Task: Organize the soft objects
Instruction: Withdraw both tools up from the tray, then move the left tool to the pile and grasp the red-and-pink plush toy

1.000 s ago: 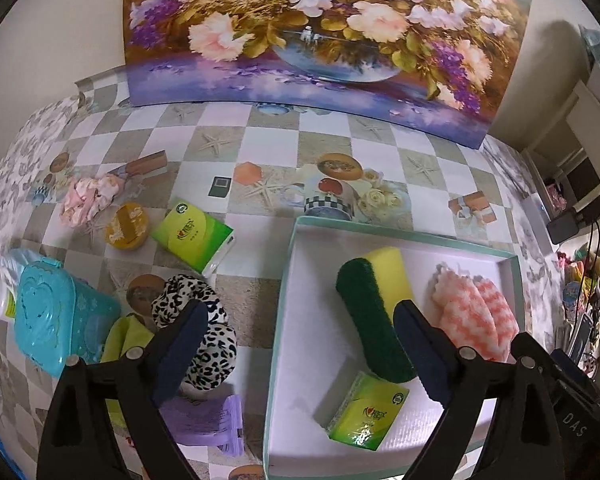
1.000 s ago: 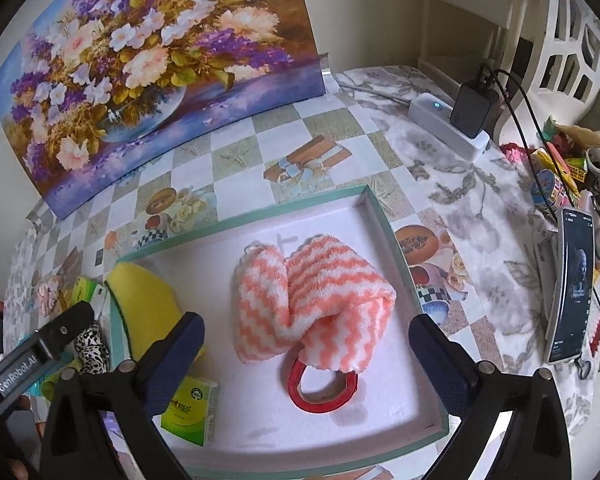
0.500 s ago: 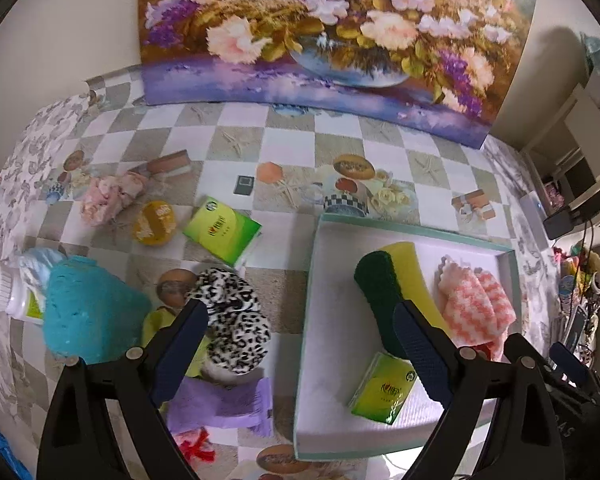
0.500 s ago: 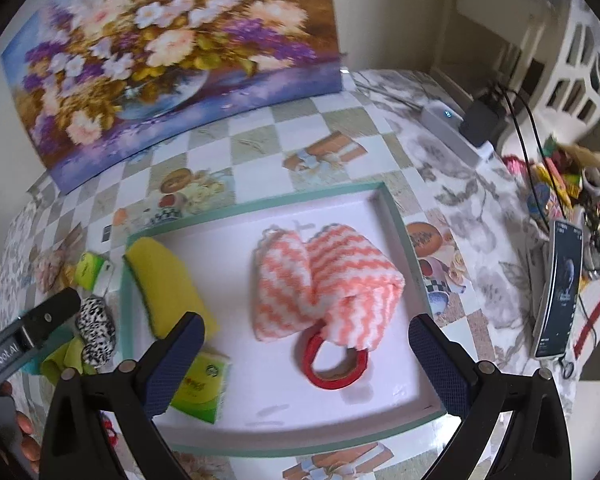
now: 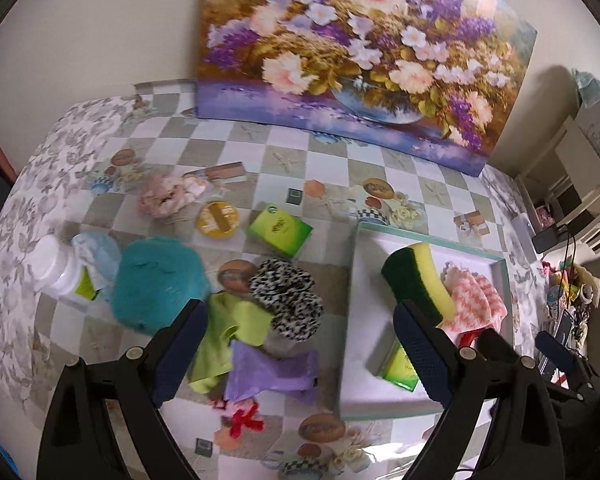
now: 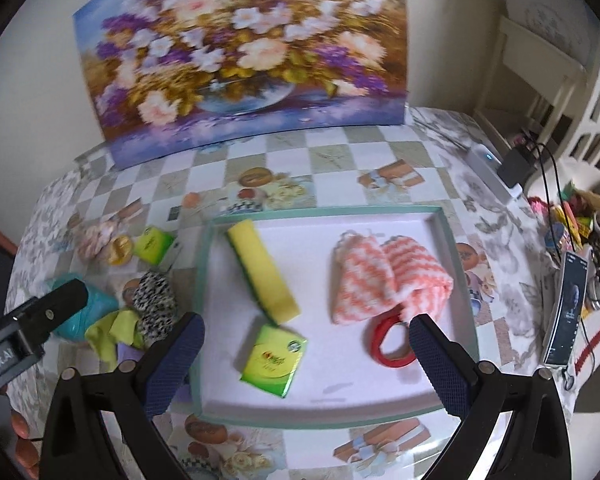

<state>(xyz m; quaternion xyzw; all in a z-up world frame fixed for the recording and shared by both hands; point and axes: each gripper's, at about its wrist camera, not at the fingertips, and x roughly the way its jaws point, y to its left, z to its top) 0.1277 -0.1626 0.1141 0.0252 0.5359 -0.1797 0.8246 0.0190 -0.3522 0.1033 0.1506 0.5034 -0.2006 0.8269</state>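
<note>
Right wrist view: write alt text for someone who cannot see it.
An open, empty right gripper hovers over a shallow white tray holding a yellow sponge, an orange-and-white striped cloth, a red ring and a green tissue pack. Left of the tray lie more soft things, including a leopard-print scrunchie; a flower painting stands behind.

My tray (image 6: 452, 240) holds a yellow-green sponge (image 6: 266, 270), coral-striped cloth (image 6: 384, 276) and green tissue pack (image 6: 274, 360); leopard scrunchie (image 5: 286, 298) and, seemingly, lime cloth (image 5: 228, 326) lie on the surface left of it.
</note>
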